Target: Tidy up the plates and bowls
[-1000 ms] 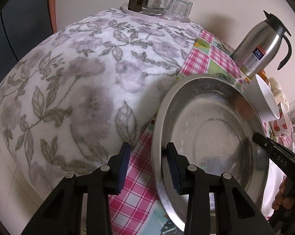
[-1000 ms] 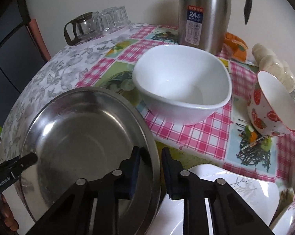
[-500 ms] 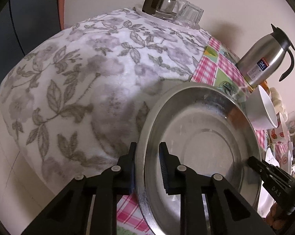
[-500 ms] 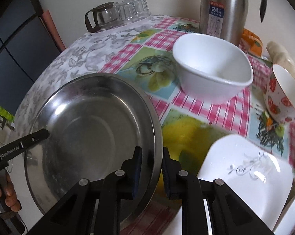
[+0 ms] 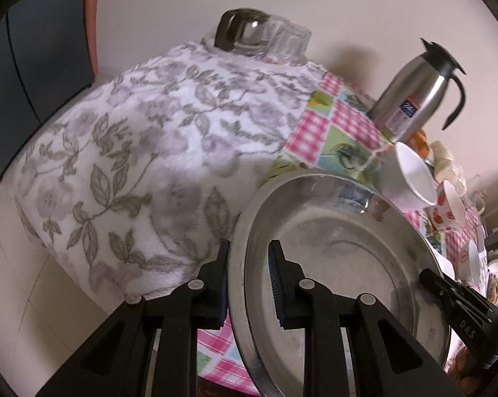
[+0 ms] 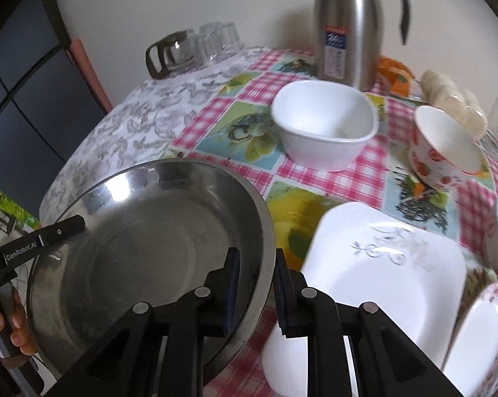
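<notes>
A large steel plate [image 6: 143, 251] is held by both grippers above the table's near left edge, tilted. My right gripper [image 6: 256, 284] is shut on its right rim. My left gripper [image 5: 249, 281] is shut on its left rim [image 5: 245, 231]; its finger [image 6: 47, 235] shows in the right wrist view. A white square plate [image 6: 374, 284] lies to the right of the steel plate. A white bowl [image 6: 322, 132] and a strawberry-patterned bowl [image 6: 441, 152] stand further back.
A steel thermos jug [image 6: 351, 26] stands at the back by the wall. A glass pot and upturned glasses [image 6: 196, 49] sit at the back left on the floral cloth [image 5: 149, 152]. More patterned dishes [image 6: 480, 337] lie at the right edge.
The steel plate has been lifted and carried left toward the table's edge, away from the white bowl. Both grippers stay shut on its rim.
</notes>
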A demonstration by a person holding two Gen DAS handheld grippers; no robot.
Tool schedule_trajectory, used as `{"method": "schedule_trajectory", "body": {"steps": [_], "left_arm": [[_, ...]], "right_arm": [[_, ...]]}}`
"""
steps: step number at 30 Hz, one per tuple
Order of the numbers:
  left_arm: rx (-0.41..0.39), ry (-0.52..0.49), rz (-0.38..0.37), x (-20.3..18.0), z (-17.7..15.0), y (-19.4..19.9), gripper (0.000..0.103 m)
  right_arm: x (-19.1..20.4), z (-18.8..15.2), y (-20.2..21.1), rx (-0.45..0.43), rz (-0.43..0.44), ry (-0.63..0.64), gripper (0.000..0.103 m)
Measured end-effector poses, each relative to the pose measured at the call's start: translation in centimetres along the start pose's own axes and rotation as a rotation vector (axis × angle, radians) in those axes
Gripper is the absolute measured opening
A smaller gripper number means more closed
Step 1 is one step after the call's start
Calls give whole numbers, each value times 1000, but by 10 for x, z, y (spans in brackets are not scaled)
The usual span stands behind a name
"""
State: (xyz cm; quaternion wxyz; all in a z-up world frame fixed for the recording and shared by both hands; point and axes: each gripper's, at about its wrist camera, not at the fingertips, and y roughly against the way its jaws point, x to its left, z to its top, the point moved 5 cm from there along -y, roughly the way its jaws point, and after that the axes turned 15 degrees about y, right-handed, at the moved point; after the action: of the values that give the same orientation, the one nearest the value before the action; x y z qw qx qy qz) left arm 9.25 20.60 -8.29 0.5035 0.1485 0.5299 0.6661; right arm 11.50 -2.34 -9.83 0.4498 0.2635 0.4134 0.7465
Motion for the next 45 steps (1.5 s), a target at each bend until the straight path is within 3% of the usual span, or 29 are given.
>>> {"method": "schedule_trajectory", "body": {"steps": [26, 45], "left_arm": [[-98, -272, -68, -160, -48, 103, 23], [-110, -428, -130, -275, -89, 118, 23]], "right_arm": [[-100, -61, 148, -278, -88, -275, 21], [-184, -115, 191, -333, -175, -489, 23]]}}
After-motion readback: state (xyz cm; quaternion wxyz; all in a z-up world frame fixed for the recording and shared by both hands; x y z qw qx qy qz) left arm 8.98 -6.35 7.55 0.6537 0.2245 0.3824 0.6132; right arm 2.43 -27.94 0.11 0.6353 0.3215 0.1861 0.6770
